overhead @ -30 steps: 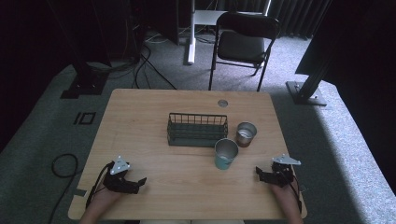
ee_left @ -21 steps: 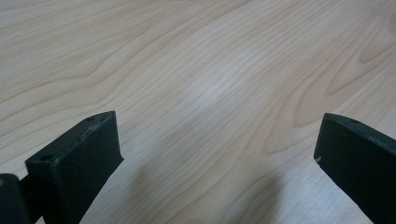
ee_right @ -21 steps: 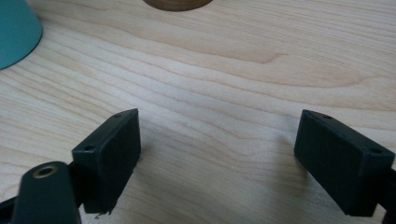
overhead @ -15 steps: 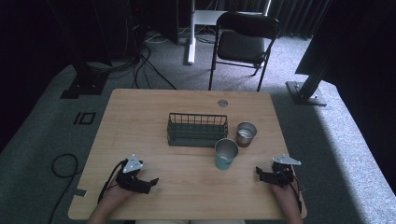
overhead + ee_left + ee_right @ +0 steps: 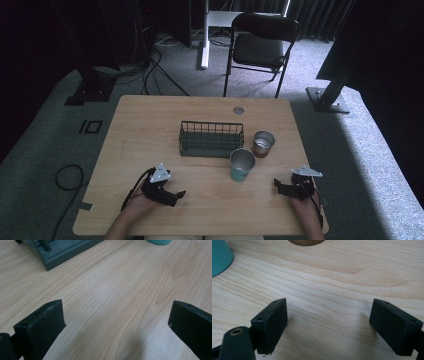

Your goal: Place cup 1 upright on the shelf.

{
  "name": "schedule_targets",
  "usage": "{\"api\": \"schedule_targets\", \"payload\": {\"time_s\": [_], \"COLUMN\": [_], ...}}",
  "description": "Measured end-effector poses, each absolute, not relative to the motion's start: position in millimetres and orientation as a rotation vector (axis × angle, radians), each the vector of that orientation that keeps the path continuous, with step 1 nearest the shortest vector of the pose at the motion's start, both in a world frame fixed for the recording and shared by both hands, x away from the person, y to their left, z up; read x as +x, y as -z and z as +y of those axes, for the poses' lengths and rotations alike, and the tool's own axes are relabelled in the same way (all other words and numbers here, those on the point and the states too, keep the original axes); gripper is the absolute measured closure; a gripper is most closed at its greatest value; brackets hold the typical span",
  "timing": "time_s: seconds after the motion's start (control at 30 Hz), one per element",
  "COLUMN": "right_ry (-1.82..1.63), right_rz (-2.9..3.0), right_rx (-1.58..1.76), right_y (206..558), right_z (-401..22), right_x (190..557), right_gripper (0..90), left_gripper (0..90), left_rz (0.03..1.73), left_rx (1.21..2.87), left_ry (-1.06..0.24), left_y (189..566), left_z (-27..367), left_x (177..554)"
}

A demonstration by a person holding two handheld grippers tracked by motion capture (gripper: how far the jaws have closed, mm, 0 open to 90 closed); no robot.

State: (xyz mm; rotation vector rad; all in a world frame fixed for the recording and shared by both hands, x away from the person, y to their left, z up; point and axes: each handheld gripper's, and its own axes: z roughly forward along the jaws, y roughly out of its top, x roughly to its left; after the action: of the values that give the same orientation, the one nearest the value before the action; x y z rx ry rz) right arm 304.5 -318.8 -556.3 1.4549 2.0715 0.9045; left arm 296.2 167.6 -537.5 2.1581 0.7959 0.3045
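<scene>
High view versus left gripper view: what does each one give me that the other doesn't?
High view alone: the brown cup, the chair, the right tongs, and the whole rack. Left gripper view alone: a close look along the left tongs, jaws wide apart over bare wood with nothing between them. Both: the table, a rack corner and the teal cup, its base at the top edge.
</scene>
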Motion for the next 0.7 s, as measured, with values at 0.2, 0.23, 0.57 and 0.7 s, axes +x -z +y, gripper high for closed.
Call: {"api": "schedule_targets", "payload": {"time_s": [0.2,0.23,0.57,0.7], "right_ry": [-0.905,-0.905,-0.904,-0.904], "right_rz": [2.071,2.071,2.072,2.072], "right_rx": [1.455,1.455,1.455,1.455], "right_y": [556.3,556.3,556.2,556.3], "right_z": [-318.8,-318.8,-318.8,-318.8], "right_x": [304.5,304.5,304.5,304.5], "right_gripper": [14.5,14.5,14.5,14.5], "left_gripper": [1.2,1.1,1.1,1.2], "left_rz": [0.776,0.77,0.719,0.692], "left_rx": [2.163,2.166,2.186,2.191], "left_ry": [-0.292,-0.3,-0.303,-0.297], "left_y": [537.3,537.4,532.6,531.0], "left_z": [160.4,157.2,140.4,131.9], "left_x": [298.6,300.0,305.7,306.4]}}
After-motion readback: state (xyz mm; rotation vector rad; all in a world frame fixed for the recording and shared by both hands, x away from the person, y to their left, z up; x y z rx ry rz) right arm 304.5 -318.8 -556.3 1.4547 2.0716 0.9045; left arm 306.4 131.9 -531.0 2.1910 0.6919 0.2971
